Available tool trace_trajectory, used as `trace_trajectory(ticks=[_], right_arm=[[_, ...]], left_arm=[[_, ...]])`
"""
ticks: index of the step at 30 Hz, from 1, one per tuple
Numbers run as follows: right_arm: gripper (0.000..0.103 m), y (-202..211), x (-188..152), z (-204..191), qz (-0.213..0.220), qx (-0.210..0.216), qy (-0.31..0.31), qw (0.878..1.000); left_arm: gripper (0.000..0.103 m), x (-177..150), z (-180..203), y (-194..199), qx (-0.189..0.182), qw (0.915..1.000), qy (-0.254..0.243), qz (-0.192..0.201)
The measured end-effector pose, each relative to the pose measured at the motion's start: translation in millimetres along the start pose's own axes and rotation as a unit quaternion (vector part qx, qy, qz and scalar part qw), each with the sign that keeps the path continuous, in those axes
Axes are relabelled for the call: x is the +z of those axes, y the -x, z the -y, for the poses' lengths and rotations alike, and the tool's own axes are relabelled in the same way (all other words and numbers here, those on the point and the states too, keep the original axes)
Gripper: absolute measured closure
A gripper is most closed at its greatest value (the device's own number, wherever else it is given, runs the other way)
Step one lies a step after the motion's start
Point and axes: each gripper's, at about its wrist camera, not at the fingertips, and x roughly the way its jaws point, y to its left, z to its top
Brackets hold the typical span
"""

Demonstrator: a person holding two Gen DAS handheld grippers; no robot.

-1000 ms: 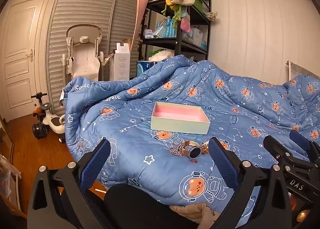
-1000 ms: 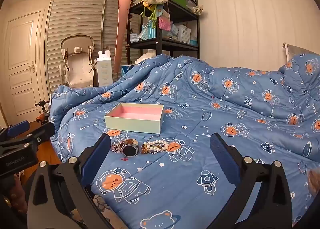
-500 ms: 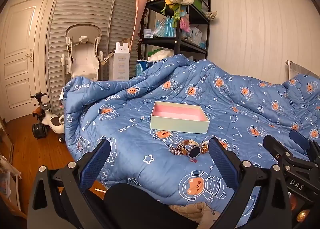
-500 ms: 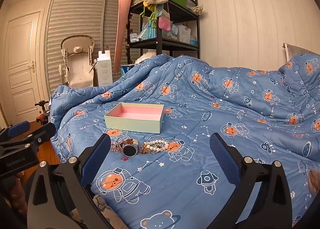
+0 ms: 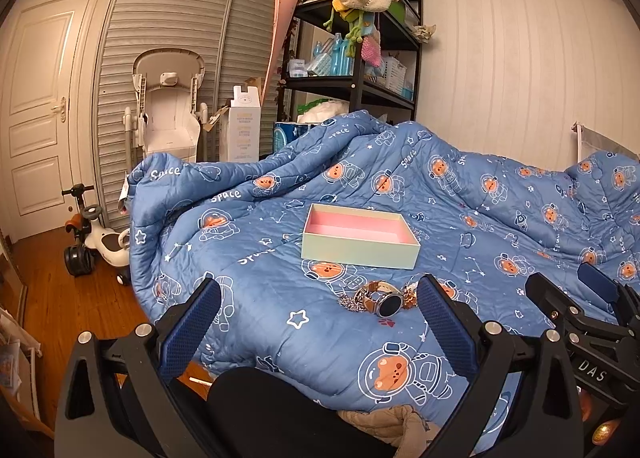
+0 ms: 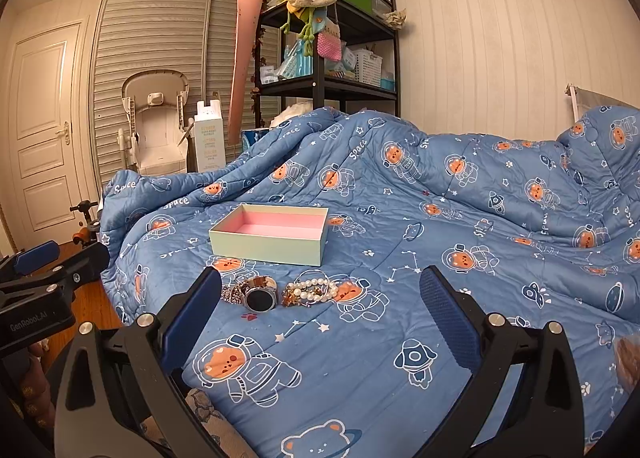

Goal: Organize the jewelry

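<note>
A pale green box with a pink inside (image 5: 359, 240) (image 6: 270, 234) sits empty on the blue quilt. Just in front of it lies a round watch (image 5: 386, 302) (image 6: 260, 296) with a sparkly band, and a pearl bracelet (image 6: 310, 288) with a small gold piece beside it. My left gripper (image 5: 320, 332) hovers open short of the watch, nothing between its fingers. My right gripper (image 6: 320, 320) is open too, held back from the jewelry. In the left wrist view the bracelet is mostly hidden behind the right finger (image 5: 444, 328).
The quilt (image 6: 460, 226) rises in folds behind and right of the box. Beyond the bed stand a black shelf unit (image 5: 360, 54), a white high chair (image 5: 168, 106) and a tall carton (image 5: 244, 130). A ride-on toy (image 5: 94, 242) stands on the wood floor at left.
</note>
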Motion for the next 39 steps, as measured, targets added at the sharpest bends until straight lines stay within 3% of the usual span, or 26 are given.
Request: trace_trajectory(ticks=[39], right_arm=[[0.005, -2.1, -2.1, -2.8, -0.003, 0.003, 0.001, 1.0]], left_arm=[[0.007, 3.8, -2.0, 2.6, -0.006, 1.0, 0.001, 0.007]])
